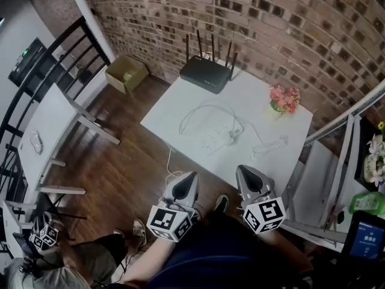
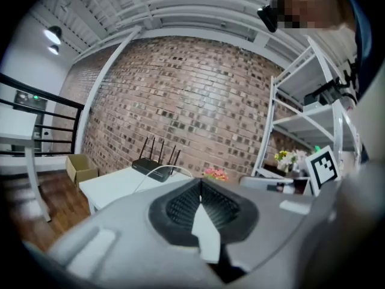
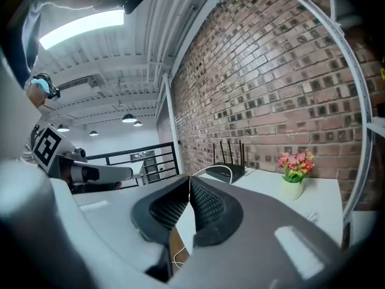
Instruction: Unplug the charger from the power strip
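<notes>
While both tools hang short of the tabletop's near edge, the left tool [image 1: 187, 179] and right tool [image 1: 245, 174] keep their jaws pressed together on nothing, likely because no reach is under way. Out on the white tabletop [image 1: 252, 95] lies the power strip [image 1: 218, 139], the charger [image 1: 233, 136] apparently plugged into it. Farther off, a small pot [image 1: 277, 112] holds pink flowers, and a cardboard box [image 1: 126, 72] on the floor holds something green.

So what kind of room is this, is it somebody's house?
Probably an office or lab loft, not a home: a bare brick wall, a white table with a router and power strip, and metal shelves beside it.
</notes>
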A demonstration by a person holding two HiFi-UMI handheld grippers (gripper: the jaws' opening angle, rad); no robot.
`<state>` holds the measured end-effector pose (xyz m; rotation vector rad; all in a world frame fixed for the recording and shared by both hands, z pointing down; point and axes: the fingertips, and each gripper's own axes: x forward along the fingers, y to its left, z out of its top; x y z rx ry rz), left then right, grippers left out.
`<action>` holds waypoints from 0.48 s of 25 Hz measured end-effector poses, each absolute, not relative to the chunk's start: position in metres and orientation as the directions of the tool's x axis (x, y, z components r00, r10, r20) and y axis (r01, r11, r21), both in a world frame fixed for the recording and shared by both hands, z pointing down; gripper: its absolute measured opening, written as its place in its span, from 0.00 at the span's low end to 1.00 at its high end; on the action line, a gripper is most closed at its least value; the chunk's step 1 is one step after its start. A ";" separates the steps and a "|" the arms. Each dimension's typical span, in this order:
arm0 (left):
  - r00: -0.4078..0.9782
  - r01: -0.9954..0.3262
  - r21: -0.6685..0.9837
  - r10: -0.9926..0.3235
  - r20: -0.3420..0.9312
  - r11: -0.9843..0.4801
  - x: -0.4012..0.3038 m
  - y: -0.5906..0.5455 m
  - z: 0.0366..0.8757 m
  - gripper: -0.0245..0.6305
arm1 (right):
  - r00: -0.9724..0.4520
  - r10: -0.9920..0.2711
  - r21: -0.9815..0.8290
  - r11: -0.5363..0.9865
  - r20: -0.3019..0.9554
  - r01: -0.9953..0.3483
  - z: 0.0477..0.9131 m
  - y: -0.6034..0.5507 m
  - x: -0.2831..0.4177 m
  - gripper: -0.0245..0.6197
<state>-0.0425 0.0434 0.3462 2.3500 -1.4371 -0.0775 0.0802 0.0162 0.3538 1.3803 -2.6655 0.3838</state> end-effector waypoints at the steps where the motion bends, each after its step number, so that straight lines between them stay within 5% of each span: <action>1: 0.462 -0.853 0.344 -0.874 0.150 -0.392 -0.042 0.036 0.345 0.05 | -0.582 -0.783 -0.180 0.554 0.220 -0.813 0.357 0.009 0.084 0.06; 12: 0.482 -0.848 0.365 -0.845 0.233 -0.384 -0.048 -0.013 0.378 0.05 | -0.507 -0.802 -0.170 0.478 0.317 -0.862 0.397 -0.044 0.103 0.06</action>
